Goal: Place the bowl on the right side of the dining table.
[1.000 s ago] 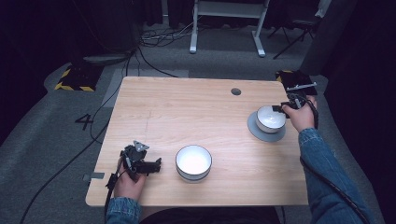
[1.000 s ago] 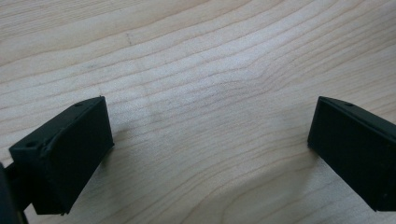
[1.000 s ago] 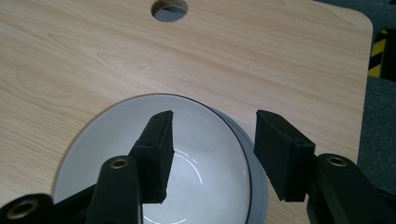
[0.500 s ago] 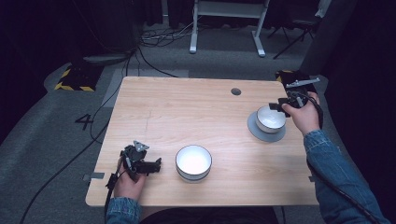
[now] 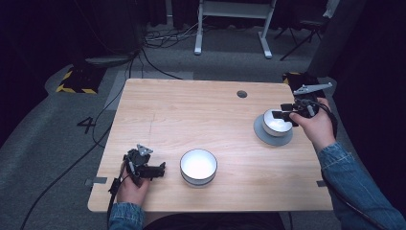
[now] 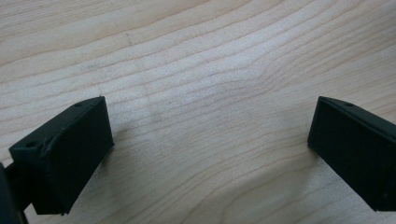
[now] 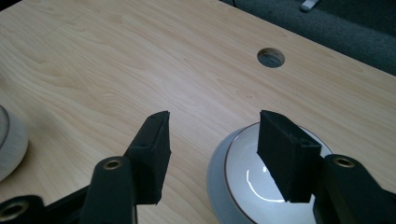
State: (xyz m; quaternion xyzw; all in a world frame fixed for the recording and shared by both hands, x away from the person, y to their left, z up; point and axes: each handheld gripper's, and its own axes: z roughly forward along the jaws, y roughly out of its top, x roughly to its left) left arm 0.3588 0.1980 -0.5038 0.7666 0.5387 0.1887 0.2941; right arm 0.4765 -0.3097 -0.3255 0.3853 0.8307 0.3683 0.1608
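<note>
A small white bowl [image 5: 275, 123] sits on a grey plate [image 5: 268, 138] at the table's right side. My right gripper [image 5: 283, 113] is open over it. In the right gripper view the bowl [image 7: 247, 179] lies under the right gripper [image 7: 215, 123], one jaw above the bowl's inside and the other outside its left rim. A larger white bowl [image 5: 198, 166] stands near the front middle. To its left, my left gripper [image 5: 155, 168] rests low with jaws pointing at that bowl. The left gripper [image 6: 210, 154] is open over bare wood.
The wooden table [image 5: 191, 115] has a round cable hole [image 5: 242, 94] at the back right, also seen as the hole [image 7: 271, 57] beyond the jaws. The larger bowl's edge [image 7: 9, 144] shows at far left. Cables and a desk frame [image 5: 230, 28] lie on the floor behind.
The right hand has shifted slightly toward the front and left at the small bowl, its forearm swinging outward. The left gripper and both bowls have stayed put.
</note>
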